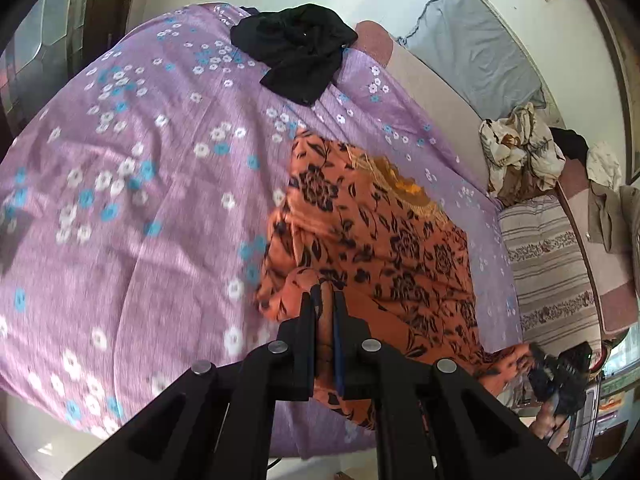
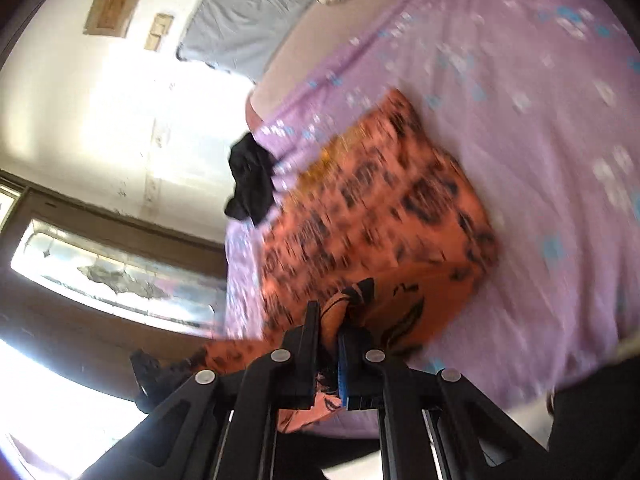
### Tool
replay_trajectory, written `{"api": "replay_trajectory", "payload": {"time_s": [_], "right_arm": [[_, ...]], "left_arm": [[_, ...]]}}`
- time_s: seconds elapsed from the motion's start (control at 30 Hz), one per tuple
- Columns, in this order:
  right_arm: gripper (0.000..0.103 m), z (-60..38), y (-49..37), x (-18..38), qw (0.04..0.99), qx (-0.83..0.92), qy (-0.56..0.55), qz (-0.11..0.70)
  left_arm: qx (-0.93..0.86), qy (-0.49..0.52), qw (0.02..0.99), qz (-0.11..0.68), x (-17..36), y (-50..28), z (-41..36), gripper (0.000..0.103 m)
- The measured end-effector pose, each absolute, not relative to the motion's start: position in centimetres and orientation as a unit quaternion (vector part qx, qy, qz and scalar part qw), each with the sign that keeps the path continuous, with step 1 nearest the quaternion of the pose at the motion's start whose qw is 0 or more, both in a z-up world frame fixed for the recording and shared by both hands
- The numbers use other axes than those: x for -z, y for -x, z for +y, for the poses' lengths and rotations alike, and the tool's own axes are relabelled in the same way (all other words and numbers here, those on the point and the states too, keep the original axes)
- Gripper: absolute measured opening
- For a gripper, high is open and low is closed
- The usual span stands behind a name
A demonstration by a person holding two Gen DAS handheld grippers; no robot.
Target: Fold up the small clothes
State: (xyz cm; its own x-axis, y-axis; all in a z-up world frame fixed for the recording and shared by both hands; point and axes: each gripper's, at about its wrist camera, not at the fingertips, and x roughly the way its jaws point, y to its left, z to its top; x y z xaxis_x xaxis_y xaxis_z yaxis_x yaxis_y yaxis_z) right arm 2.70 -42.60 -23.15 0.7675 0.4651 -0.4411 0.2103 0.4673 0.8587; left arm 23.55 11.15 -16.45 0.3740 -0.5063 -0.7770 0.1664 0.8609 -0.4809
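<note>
Both hand-held grippers, left (image 1: 325, 300) and right (image 2: 329, 320), are being kept pinched on the orange floral garment (image 1: 384, 240), which is being spread over the lilac bedsheet (image 1: 140, 200); a black garment (image 1: 296, 50) is lying at twelve o'clock.

garment (image 1: 376, 240): orange, black floral | sheet (image 1: 140, 200): lilac, white-blue flowers | bundle (image 1: 298, 52): black

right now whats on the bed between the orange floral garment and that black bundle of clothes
Nothing: only bare purple flowered bedsheet runs between the orange floral garment and the black bundle. The left wrist view shows that stretch clearest; the right wrist view is blurred.
</note>
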Motion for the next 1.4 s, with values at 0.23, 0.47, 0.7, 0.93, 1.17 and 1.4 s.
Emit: {"api": "replay_trajectory", "payload": {"time_s": [0.23, 0.47, 0.7, 0.93, 1.17, 1.4], "right_arm": [[0.008, -47.9, -14.2, 22.2, 0.798, -0.058, -0.536, 0.269], [0.008, -52.9, -26.8, 28.1, 0.779, -0.02, -0.576, 0.246], [0.012, -55.5, -32.5, 34.5, 0.713, -0.005, -0.623, 0.322], [0.019, -56.0, -30.6, 31.8, 0.736, -0.041, -0.615, 0.282], [0.096, -54.8, -25.7, 25.5, 0.8, 0.015, -0.566, 0.197], [0.059, -41.2, -28.3, 22.2, 0.872, -0.075, -0.344, 0.341]], "left_arm": [[0.185, 0.157, 0.807, 0.538, 16.7, -33.2, 8.2, 0.007], [0.137, 0.166, 0.808, 0.548, 22.1, -43.7, 4.9, 0.008], [0.107, 0.247, 0.815, 0.513, 28.8, -45.4, 5.5, 0.012], [0.071, 0.344, 0.869, 0.348, 24.2, -39.6, 9.4, 0.079], [0.032, 0.239, 0.906, 0.349, 19.2, -33.1, 7.3, 0.082], [-0.025, 0.172, 0.871, 0.459, 23.0, -29.5, 3.3, 0.082]]}}
